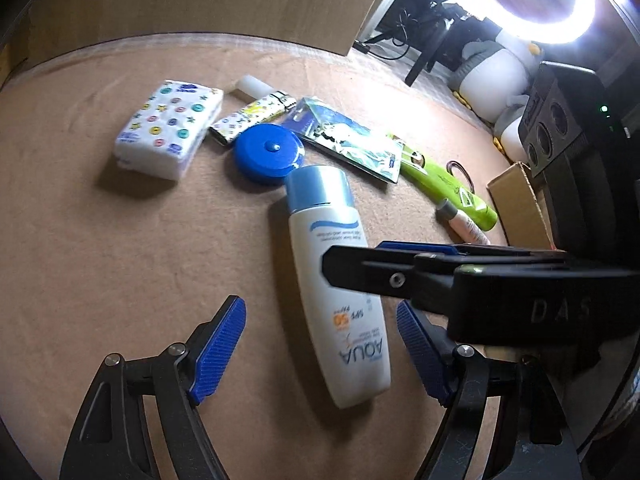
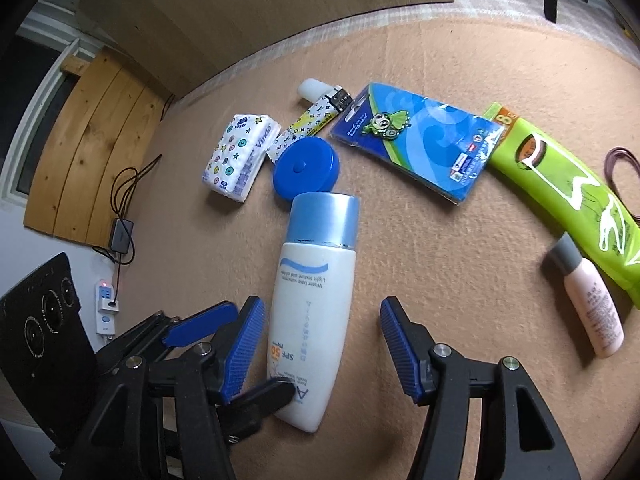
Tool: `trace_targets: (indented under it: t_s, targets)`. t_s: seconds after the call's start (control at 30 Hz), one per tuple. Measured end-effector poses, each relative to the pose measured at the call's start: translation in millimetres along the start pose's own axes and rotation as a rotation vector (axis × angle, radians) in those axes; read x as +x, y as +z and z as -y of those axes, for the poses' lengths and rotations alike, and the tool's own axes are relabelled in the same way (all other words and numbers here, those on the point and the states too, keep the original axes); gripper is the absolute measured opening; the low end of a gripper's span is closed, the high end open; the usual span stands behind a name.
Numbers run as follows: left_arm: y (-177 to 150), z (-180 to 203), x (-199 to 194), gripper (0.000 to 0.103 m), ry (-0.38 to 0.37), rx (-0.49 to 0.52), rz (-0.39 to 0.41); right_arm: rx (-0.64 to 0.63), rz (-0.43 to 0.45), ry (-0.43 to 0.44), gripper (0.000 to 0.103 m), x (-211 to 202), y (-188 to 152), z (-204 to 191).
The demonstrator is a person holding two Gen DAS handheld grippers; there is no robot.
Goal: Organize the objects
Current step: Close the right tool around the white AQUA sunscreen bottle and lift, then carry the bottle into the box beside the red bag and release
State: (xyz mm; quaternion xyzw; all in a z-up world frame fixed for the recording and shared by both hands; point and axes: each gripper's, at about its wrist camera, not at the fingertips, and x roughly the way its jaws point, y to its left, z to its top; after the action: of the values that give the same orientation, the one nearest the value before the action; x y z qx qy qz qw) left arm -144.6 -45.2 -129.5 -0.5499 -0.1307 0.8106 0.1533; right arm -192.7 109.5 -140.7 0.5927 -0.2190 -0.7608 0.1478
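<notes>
- Tan felt mat (image 2: 460,280) as surface; cardboard panel (image 2: 248,12) upright at the far edge
- Sunscreen bottle (image 2: 310,312) lies flat mid-mat, blue cap touching the round blue case (image 2: 306,174); tissue pack (image 2: 240,158) just beside
- Left gripper (image 1: 320,354) wide open astride the bottle, pads clear of it
- Right gripper (image 2: 322,354) partly open, bottle between, not clamped
- Right view only: wooden board (image 2: 92,152), power strip (image 2: 105,306)
- Left view only: ring light (image 1: 524,0), small carton (image 1: 520,204)

Bare mat (image 1: 100,248) left; sunscreen bottle (image 1: 332,280), perhaps touching blue disc (image 1: 269,154), blocks centre.
</notes>
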Motion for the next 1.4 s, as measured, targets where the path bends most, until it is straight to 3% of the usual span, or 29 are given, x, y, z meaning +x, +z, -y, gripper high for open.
trace_targets:
  t_s: [0.27, 0.47, 0.97, 1.4]
  targets:
    - [8.2, -0.5, 11.8, 0.067, -0.010, -0.005, -0.009, -0.030, -0.023, -0.016, 0.056, 10.2, 2.2, -9.6]
    - [11.5, -3.4, 13.6, 0.053, -0.034, -0.022, -0.016, -0.043, -0.033, -0.020, 0.046, 15.2, 3.7, -15.6]
    - [5.4, 12.7, 7.1, 0.051, -0.008, -0.025, 0.008, -0.018, -0.008, -0.016, 0.037, -1.0, -2.1, -8.2]
    - [13.6, 66.0, -3.3, 0.051, -0.011, 0.059, 0.036, 0.025, 0.068, -0.005, 0.037, -47.8, -13.5, 11.4]
